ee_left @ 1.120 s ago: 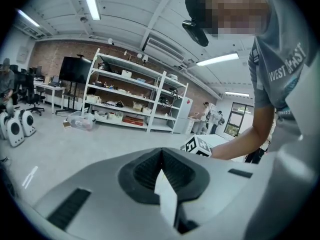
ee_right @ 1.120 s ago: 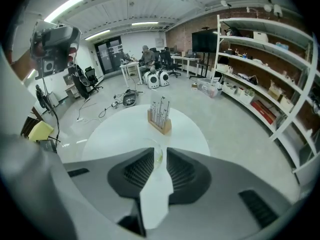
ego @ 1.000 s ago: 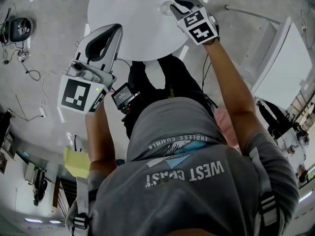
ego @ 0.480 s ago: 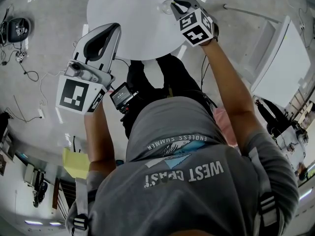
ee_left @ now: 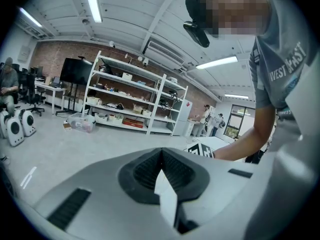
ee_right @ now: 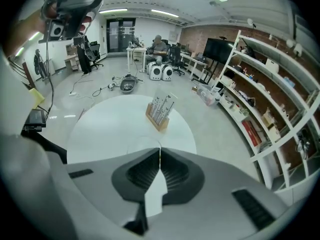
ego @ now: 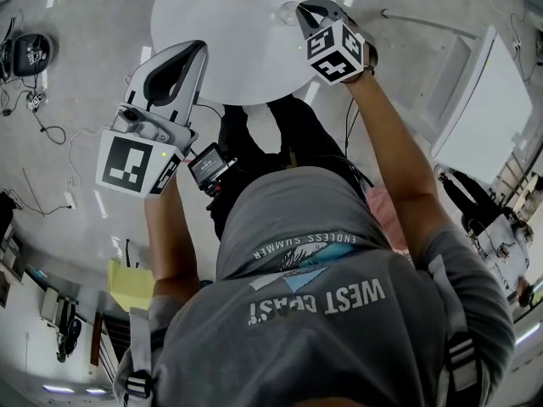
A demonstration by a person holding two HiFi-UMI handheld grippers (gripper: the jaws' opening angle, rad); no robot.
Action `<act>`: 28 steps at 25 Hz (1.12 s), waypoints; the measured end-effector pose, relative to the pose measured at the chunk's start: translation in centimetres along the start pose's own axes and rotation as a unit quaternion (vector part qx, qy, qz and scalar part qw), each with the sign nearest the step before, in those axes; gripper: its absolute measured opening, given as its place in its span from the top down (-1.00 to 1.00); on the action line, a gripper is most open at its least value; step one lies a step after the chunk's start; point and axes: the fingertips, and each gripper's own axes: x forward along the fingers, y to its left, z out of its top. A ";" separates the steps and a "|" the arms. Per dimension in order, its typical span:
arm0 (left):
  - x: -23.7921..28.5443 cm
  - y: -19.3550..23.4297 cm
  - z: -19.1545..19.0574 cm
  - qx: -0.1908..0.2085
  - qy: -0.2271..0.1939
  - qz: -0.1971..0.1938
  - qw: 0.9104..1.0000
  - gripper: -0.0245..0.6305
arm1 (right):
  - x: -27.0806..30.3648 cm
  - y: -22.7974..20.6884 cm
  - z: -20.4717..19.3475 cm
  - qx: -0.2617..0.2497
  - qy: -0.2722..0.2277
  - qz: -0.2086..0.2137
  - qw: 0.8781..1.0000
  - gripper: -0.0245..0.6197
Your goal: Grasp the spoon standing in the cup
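The right gripper is clenched above the clear cup near the right edge of the round table. Its jaws pinch the thin spoon standing in the cup. The left gripper, jaws together and empty, hangs at the table's near-left edge.

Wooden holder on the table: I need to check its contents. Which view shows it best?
Right gripper view: the wooden holder stands unobstructed, close. Head view crops it at the top edge; left gripper view misses it.
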 end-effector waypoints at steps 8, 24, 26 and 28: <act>-0.7 -0.4 0.3 0.007 -0.005 -0.001 1.000 0.92 | -0.7 0.4 -0.2 0.001 -0.001 0.002 1.000 0.91; -1.3 -0.6 -0.2 0.008 -0.004 0.003 1.000 0.92 | 0.1 -0.6 -0.9 0.013 0.006 -0.008 1.000 0.69; -1.4 -0.6 -0.1 0.007 -0.005 0.003 1.000 0.92 | 0.4 -0.5 -0.9 0.009 0.010 -0.007 1.000 0.69; -1.3 -0.5 -0.1 0.007 -0.006 0.004 1.000 0.92 | 0.7 -0.5 -1.0 0.004 0.015 -0.006 1.000 0.69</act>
